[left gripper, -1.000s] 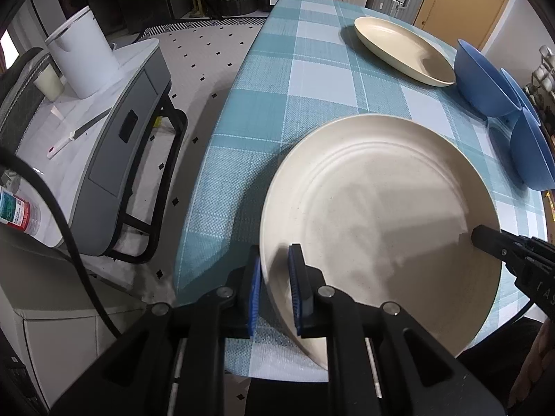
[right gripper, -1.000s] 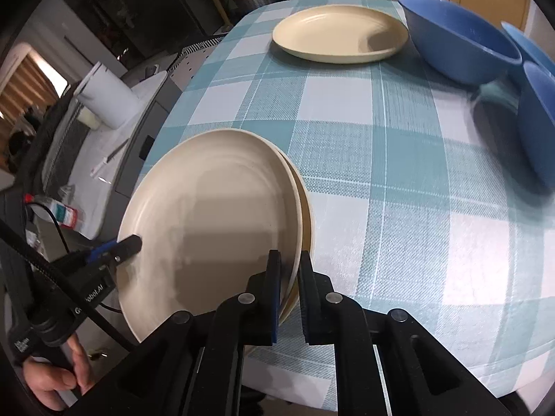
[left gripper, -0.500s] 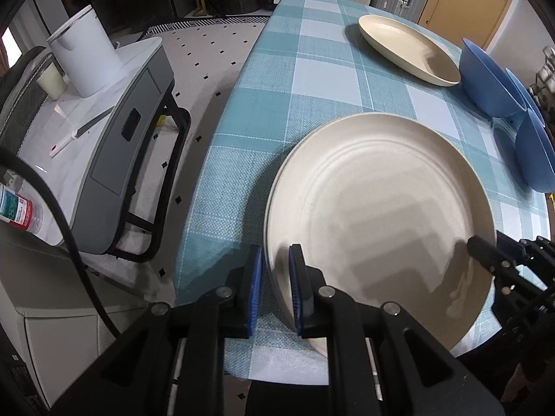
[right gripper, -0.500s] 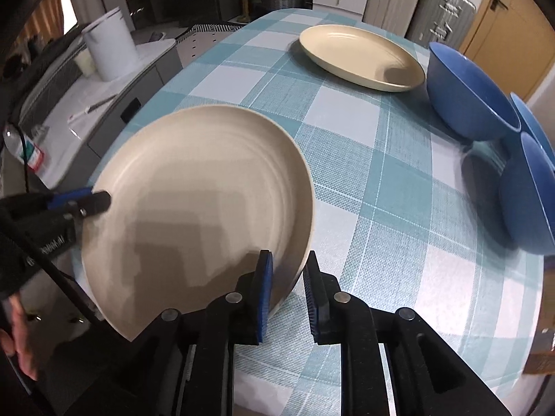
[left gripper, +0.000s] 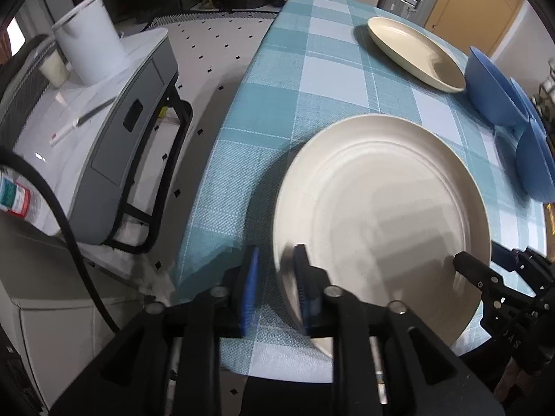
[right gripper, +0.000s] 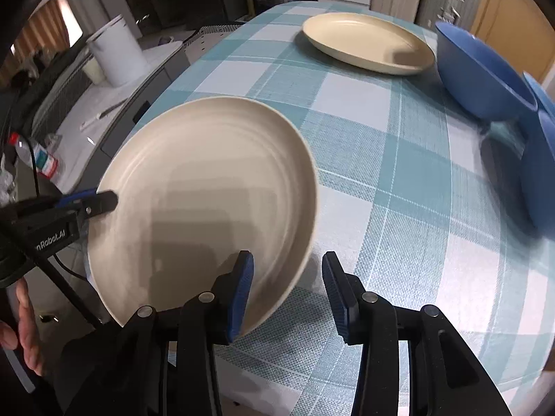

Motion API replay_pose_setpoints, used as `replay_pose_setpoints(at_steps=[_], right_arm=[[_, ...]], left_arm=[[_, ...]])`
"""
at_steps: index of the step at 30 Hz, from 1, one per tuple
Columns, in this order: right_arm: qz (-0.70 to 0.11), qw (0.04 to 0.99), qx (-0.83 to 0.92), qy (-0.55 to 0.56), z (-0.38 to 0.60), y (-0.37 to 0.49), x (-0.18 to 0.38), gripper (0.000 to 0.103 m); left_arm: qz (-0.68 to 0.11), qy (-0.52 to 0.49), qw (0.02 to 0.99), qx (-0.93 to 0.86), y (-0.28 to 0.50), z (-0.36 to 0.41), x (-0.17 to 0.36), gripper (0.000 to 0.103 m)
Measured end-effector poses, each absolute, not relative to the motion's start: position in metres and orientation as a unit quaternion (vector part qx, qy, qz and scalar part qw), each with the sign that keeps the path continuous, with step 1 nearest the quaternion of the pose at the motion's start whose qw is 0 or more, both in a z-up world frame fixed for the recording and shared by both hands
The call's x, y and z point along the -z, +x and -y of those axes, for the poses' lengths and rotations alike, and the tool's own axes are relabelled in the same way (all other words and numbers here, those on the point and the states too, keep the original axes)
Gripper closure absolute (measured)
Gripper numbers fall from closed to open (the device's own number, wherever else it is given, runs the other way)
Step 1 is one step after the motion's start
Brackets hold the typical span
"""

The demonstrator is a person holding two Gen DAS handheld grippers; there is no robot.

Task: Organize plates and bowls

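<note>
Count on the counter (right gripper: pixel 399 180), under its teal check cloth: two cream plates visible, three blue bowls. Near cream plate (left gripper: pixel 381 208) lies flat at the front edge of the counter; earlier views showed a second plate stacked beneath it, now not distinguishable. Far cream plate (right gripper: pixel 367 41) sits well ahead of both sets of jaws, just beside the first blue bowl (right gripper: pixel 482 76); two more blue bowls (left gripper: pixel 534 163) to the right of it, partly cut by the frame. Left gripper (left gripper: pixel 274 284): jaws have just been opening, now apart, the near plate's left rim between them, inner pad blurred against the rim so contact cannot be told. Right gripper (right gripper: pixel 288 294): jaws have just been opening, now clearly apart, the plate's right rim between them, the outer pad well clear of it
</note>
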State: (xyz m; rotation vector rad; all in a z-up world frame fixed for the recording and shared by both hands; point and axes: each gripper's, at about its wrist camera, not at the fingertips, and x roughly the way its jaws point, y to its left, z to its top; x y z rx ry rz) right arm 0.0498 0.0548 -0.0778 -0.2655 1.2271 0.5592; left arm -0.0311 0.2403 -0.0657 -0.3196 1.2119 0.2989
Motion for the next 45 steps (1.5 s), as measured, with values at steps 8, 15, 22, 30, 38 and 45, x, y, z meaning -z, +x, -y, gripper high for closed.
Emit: replay_pose_setpoints(at_steps=[8, 15, 22, 30, 38, 45], right_arm=[[-0.599, 0.752, -0.274, -0.009, -0.039, 0.063, 0.086, 0.053], [-0.598, 0.748, -0.286, 0.023, -0.041, 0.065, 0.086, 0.069], [-0.59, 0.758, -0.279, 0.007, -0.044, 0.064, 0.086, 0.07], [-0.583, 0.763, -0.28, -0.007, -0.048, 0.075, 0.087, 0.07], [-0.577, 0.761, -0.295, 0.001, -0.044, 0.077, 0.088, 0.07], [-0.548, 0.779, -0.304, -0.003, -0.038, 0.07, 0.075, 0.049]], left_arm=[[-0.563, -0.185, 0.795, -0.129, -0.035, -0.246, 0.068, 0.059], [-0.568, -0.197, 0.792, -0.105, -0.029, -0.235, 0.075, 0.075], [-0.567, -0.194, 0.793, -0.107, -0.024, -0.236, 0.074, 0.076], [-0.569, -0.187, 0.793, -0.111, -0.014, -0.237, 0.075, 0.076], [-0.567, -0.195, 0.793, -0.107, -0.012, -0.24, 0.077, 0.072], [-0.545, -0.157, 0.809, -0.153, -0.018, -0.239, 0.063, 0.059]])
